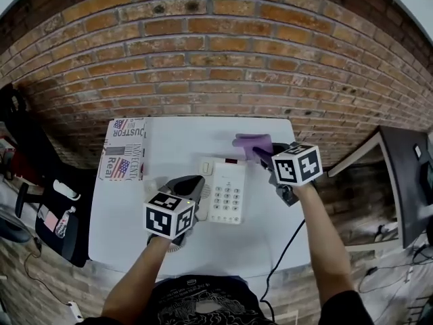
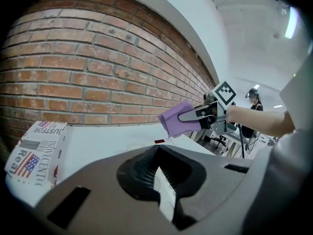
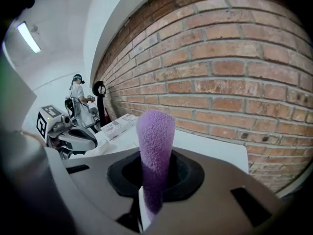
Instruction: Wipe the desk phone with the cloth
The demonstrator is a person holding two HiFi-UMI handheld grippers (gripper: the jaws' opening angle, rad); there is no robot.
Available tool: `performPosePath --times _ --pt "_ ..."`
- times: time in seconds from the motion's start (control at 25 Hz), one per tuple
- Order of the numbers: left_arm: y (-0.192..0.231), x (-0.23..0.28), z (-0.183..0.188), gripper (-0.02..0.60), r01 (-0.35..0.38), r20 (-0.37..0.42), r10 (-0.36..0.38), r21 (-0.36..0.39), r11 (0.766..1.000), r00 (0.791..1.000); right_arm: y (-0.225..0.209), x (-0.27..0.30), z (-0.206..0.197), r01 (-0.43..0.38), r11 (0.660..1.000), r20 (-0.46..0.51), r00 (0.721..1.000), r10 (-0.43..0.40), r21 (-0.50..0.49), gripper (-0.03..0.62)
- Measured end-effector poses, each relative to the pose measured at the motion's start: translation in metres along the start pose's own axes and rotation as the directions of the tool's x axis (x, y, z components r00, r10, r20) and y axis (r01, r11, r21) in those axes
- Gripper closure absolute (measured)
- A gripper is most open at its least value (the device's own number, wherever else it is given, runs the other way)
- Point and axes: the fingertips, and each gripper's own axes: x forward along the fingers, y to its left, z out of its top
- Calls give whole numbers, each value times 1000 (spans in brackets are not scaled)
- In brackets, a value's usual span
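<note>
Phone (image 1: 226, 191) at mid-table (image 1: 169, 147), keypad up. Cloth (image 1: 252, 143) hangs clamped in the right gripper (image 1: 260, 153), just above the phone's far right corner and apparently not touching it. Left gripper (image 1: 193, 185), jaws together and seemingly empty, sits at the handset side. Step: approach before wiping. Next: lower the cloth onto the phone and sweep across it, left gripper steadying.

red brick wall (image 1: 216, 53) behind a white table (image 1: 169, 242)

Your black printed T-shirt (image 1: 199, 305) has short sleeves; grey left claw (image 1: 197, 183) and right claw (image 1: 261, 154) each bear a white, black-marked cube (image 1: 169, 217).
</note>
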Motion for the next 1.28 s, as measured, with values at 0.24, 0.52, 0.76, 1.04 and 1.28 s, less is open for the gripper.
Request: performPosePath --times 0.24,0.52,0.76,1.04,1.28 --pt "10 -37 12 575 -33 50 33 5 999 998 37 -39 14 55 998 105 993 -54 -7 549" --pt "15 -82 20 575 -69 104 66 31 997 992 91 -83 17 129 992 241 962 -129 15 549" --pt "10 -111 16 575 -86 119 77 67 994 990 131 -106 -4 186 981 304 933 -193 54 551" --pt "2 -126 11 575 -81 126 69 90 993 990 149 -119 -21 226 971 313 919 -239 78 551" --pt "-3 -129 9 575 -65 122 53 100 993 991 157 -122 -24 230 970 316 917 -242 78 551"
